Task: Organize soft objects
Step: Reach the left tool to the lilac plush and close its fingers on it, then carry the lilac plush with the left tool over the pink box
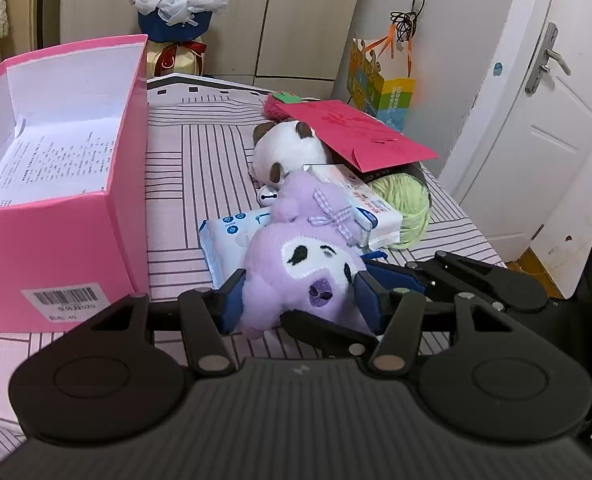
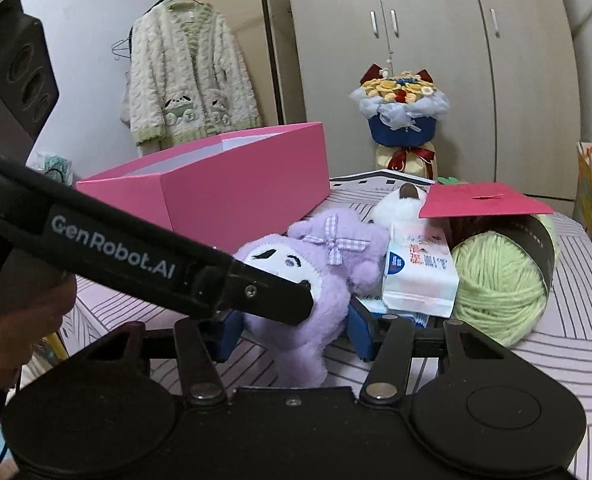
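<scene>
On striped tablecloth (image 1: 200, 152): pink box (image 1: 56, 184).

Beyond the bed's far edge I see a beige wardrobe (image 2: 416, 60); a white door (image 1: 536, 120) stands at its right.

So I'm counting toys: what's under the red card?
The red card rests on a white plush and green yarn. Anything further beneath is covered.

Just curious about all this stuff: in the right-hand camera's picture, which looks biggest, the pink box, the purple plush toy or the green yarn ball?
1. pink box
2. purple plush toy and green yarn ball: look alike in size; the toy is nearer, so unsure.
</scene>
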Tool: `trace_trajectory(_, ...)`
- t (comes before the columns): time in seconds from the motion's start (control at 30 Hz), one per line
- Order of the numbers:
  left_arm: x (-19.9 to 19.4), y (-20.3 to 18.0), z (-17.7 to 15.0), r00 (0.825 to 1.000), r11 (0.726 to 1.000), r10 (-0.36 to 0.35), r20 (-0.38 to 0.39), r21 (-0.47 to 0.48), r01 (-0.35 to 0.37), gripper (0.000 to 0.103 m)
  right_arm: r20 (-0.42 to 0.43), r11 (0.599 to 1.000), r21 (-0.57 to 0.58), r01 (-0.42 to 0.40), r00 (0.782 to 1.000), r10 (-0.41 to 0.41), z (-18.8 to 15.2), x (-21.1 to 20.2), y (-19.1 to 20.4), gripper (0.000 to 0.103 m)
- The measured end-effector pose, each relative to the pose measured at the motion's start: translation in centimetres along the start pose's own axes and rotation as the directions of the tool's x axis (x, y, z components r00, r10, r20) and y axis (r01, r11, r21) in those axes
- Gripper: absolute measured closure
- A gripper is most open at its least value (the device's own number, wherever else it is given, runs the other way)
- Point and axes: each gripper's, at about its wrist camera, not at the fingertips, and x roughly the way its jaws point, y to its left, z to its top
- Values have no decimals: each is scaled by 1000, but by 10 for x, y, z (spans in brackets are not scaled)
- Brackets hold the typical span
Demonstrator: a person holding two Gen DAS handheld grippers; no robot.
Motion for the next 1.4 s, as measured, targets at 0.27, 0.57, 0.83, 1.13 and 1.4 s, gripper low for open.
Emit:
trace_trajectory(0.27,-16,0,-5,999,1000,-6,-34,-14,5,47,-52,1000,-23,12,999,-13,6,-8,14,44)
trace_trajectory(0.57,-43,8,-20,994,1000,3,-109,-28,-6,47,-182,999,-4,-39,983,37,10,-14,40,44)
trace_trajectory(0.83,-83,28,-29,988,997,-28,-154,-82,15,47,-271,995,-61,-74,961,55,25,-26,81,44)
trace_trajectory(1.13,-138,53,-12,989,995,-31,-143,-102,17,47,-275,985,-129,-112,959,73,63,-34,128,44)
trace_trajectory(1.4,-172,88,10,992,994,-52,-112,-100,40,47,-245,970,-212,-120,967,66,99,-25,162,44)
